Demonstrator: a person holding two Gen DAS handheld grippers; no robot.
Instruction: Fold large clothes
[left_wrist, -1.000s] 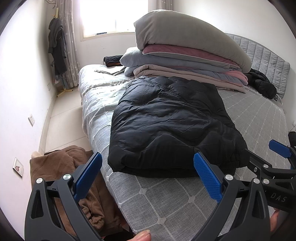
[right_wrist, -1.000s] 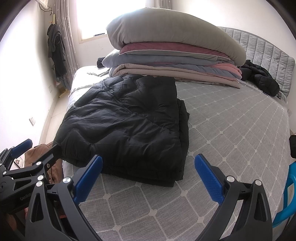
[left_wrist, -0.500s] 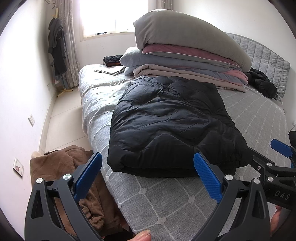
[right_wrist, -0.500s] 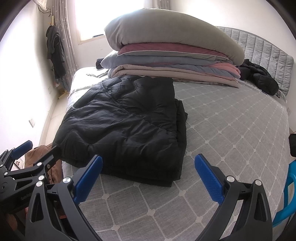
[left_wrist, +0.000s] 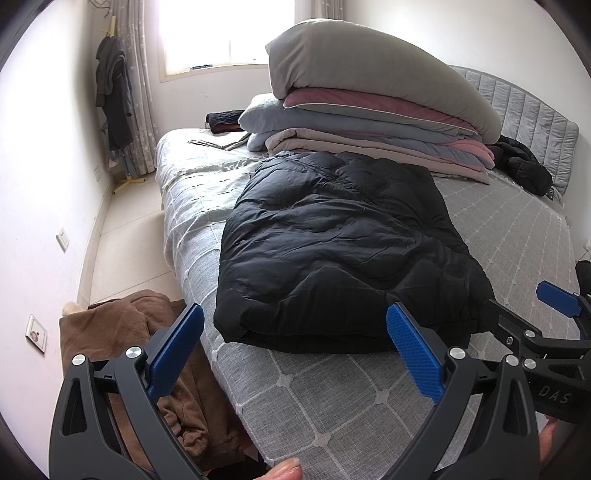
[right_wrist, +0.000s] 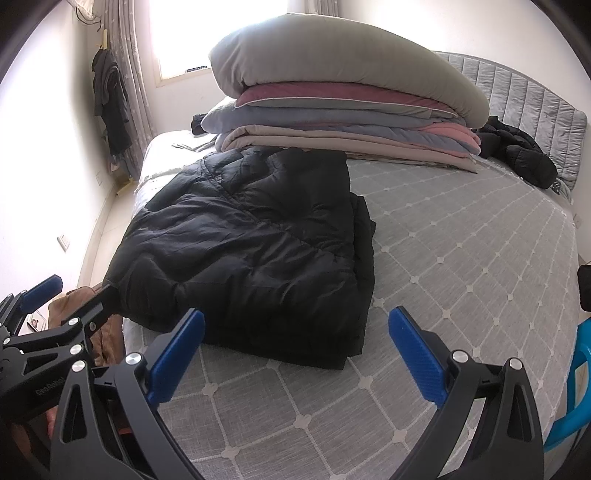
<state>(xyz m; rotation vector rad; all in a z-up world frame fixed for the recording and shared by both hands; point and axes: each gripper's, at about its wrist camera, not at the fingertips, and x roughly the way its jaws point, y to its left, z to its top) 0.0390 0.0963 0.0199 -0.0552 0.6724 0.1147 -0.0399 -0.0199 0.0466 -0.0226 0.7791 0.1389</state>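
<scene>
The black padded jacket (left_wrist: 340, 251) lies folded into a rough rectangle across the centre of the left wrist view and the left-centre of the right wrist view. It rests on the grey quilted bedspread (right_wrist: 461, 266), its far end touching the foot of the stacked bedding (left_wrist: 373, 110) in the upper middle of the frame. Layered edges show along the jacket's right side in the right wrist view, which suggests at least one fold is already made.

The left gripper (left_wrist: 295, 350) is at the bottom of its frame with its blue pads (left_wrist: 413, 354) wide apart and nothing between them. The right gripper (right_wrist: 295, 354) is in the same condition: spread, empty, above bare bedspread just short of the jacket's near edge. Neither touches the garment.

Handling assessment: the jacket appears soft, puffy and light for its bulk, with a smooth shell likely to slip between the pads. The filling will probably spring back, so a fold may not stay flat without pressing. A shallow pinch on the shell alone risks pulling one layer off the stack. The better hold would be at the near corners, lower centre of each frame, taking all layers.

A brown garment (left_wrist: 147, 354) lies off the bed at lower left.
</scene>
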